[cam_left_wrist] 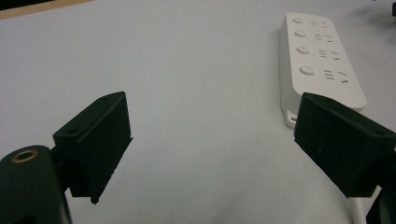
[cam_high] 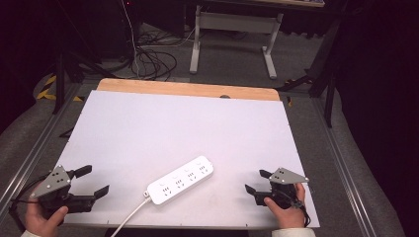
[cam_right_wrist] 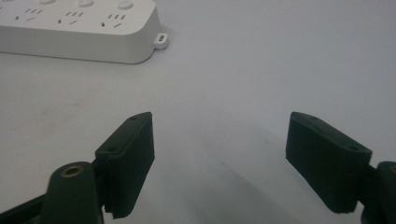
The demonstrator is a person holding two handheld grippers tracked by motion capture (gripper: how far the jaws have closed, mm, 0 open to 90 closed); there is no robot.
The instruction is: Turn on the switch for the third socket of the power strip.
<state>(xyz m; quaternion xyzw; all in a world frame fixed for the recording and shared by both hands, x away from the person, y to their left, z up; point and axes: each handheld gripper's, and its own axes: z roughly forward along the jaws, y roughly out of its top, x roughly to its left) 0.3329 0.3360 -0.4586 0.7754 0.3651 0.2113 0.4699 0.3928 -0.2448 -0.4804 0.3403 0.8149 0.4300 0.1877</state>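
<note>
A white power strip (cam_high: 180, 180) with several sockets lies at an angle near the front middle of the white table top (cam_high: 173, 123). Its white cable (cam_high: 131, 217) runs off the front edge. My left gripper (cam_high: 95, 180) rests at the front left, held by a hand, with its jaws open and empty, pointing toward the strip. In the left gripper view the strip (cam_left_wrist: 317, 60) lies ahead to the right of the open gripper (cam_left_wrist: 210, 144). My right gripper (cam_high: 256, 180) sits at the front right, open and empty. In the right gripper view the gripper (cam_right_wrist: 219, 154) faces bare table, with the strip's end (cam_right_wrist: 79, 28) at the upper left.
A wooden strip (cam_high: 188, 89) borders the table's far edge. Metal rails (cam_high: 29, 153) run along both sides. On the floor beyond stand white desk legs (cam_high: 269, 54) and loose cables (cam_high: 153, 61).
</note>
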